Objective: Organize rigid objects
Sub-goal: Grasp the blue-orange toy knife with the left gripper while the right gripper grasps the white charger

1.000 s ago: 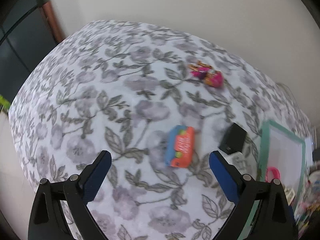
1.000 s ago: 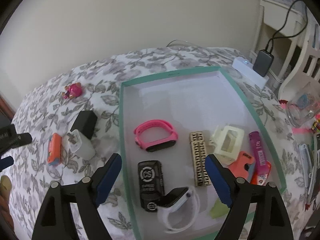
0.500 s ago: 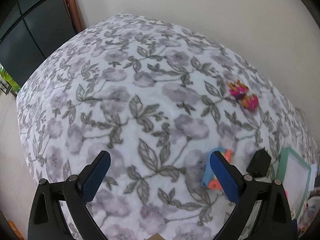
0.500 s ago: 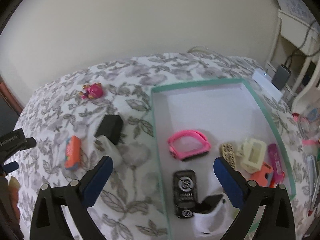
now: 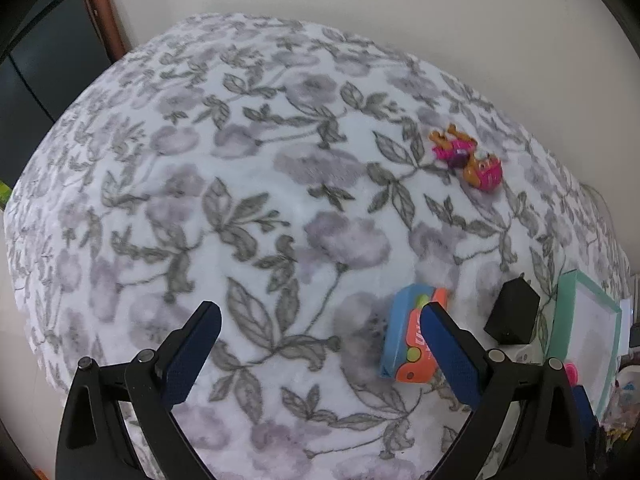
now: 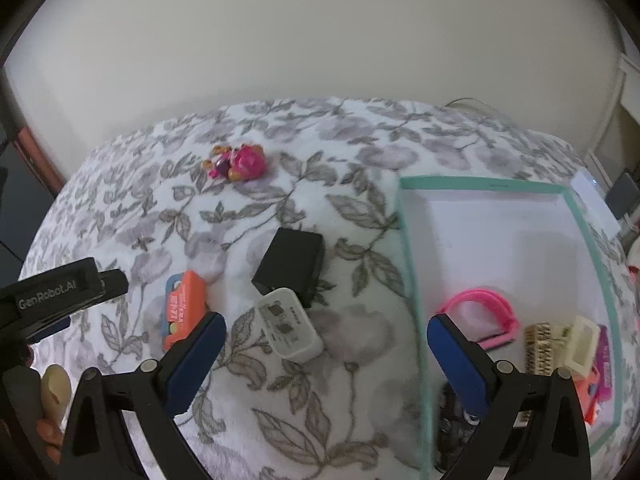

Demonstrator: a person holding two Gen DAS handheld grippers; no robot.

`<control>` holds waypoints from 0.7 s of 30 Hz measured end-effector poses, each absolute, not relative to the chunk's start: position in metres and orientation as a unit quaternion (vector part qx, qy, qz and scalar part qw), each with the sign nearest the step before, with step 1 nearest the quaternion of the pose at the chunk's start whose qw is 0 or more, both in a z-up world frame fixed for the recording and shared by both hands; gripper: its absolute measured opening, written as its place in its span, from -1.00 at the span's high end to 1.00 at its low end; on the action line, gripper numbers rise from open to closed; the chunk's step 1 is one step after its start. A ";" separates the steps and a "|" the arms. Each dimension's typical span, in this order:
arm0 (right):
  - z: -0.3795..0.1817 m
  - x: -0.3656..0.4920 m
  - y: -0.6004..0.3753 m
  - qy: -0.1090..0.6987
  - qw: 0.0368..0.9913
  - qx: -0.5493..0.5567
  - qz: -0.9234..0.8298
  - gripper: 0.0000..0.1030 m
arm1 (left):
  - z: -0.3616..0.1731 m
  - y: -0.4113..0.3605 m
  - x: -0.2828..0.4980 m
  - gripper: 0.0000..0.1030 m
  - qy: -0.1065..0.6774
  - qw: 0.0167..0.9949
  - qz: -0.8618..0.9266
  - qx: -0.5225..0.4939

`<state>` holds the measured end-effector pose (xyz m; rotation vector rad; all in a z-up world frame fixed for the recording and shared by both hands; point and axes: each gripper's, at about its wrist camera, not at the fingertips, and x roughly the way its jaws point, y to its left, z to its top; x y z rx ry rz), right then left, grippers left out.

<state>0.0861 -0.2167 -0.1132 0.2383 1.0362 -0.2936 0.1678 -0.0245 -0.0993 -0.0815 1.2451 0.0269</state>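
Right wrist view: both tongs gape wide, empty.
Right tongs [image 6: 326,340] over white charger [image 6: 290,330]; left tongs [image 5: 320,332] above bed [image 5: 240,200].

In the right wrist view, the right tongs' finger [image 6: 460,364] covers most of a dark object [image 6: 450,420] in the tray's near corner. The tray [image 6: 408,240] is cut off at the lower edge. Print on the white adapter [image 6: 290,324] is unreadable.

Plain cream wall [image 6: 320,40] behind a bed in grey floral cover [image 5: 240,200], dark panel with reddish-brown frame [image 5: 108,24], perhaps a door, at left.
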 end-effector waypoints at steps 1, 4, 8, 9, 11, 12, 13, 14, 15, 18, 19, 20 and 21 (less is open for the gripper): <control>-0.117 0.088 -0.216 0.496 0.850 0.113 -0.139 -0.97 | -0.102 -0.027 0.169 -0.93 0.585 0.810 0.010 -0.037; -0.128 0.095 -0.213 0.506 0.845 0.109 -0.134 -0.81 | -0.112 -0.034 0.173 -0.93 0.596 0.802 -0.006 -0.039; -0.140 0.101 -0.215 0.519 0.835 0.124 -0.135 -0.58 | -0.119 -0.045 0.174 -0.93 0.600 0.799 -0.023 -0.034; -0.143 0.102 -0.215 0.522 0.833 0.128 -0.133 -0.56 | -0.121 -0.049 0.174 -0.93 0.601 0.798 -0.028 -0.031; -0.148 0.105 -0.213 0.527 0.830 0.132 -0.129 -0.55 | -0.124 -0.054 0.173 -0.93 0.603 0.797 -0.034 -0.024; -0.149 0.106 -0.212 0.527 0.829 0.134 -0.128 -0.55 | -0.126 -0.057 0.173 -0.93 0.604 0.796 -0.038 -0.020; -0.150 0.107 -0.212 0.528 0.829 0.137 -0.126 -0.48 | -0.128 -0.060 0.173 -0.93 0.605 0.795 -0.042 -0.017; -0.152 0.109 -0.211 0.530 0.827 0.139 -0.124 -0.41 | -0.131 -0.063 0.173 -0.93 0.607 0.793 -0.045 -0.013; -0.153 0.110 -0.210 0.531 0.827 0.138 -0.125 -0.39 | -0.134 -0.065 0.173 -0.93 0.608 0.792 -0.046 -0.010; -0.154 0.110 -0.207 0.530 0.829 0.121 -0.133 -0.27 | -0.141 -0.071 0.172 -0.91 0.612 0.789 -0.049 0.002; -0.154 0.110 -0.207 0.530 0.829 0.115 -0.137 -0.17 | -0.143 -0.072 0.172 -0.85 0.613 0.789 -0.048 0.007; -0.154 0.108 -0.207 0.529 0.829 0.113 -0.140 -0.10 | -0.145 -0.073 0.171 -0.69 0.614 0.788 -0.046 0.011; -0.153 0.107 -0.208 0.527 0.830 0.116 -0.140 -0.09 | -0.147 -0.074 0.171 -0.62 0.616 0.786 -0.046 0.013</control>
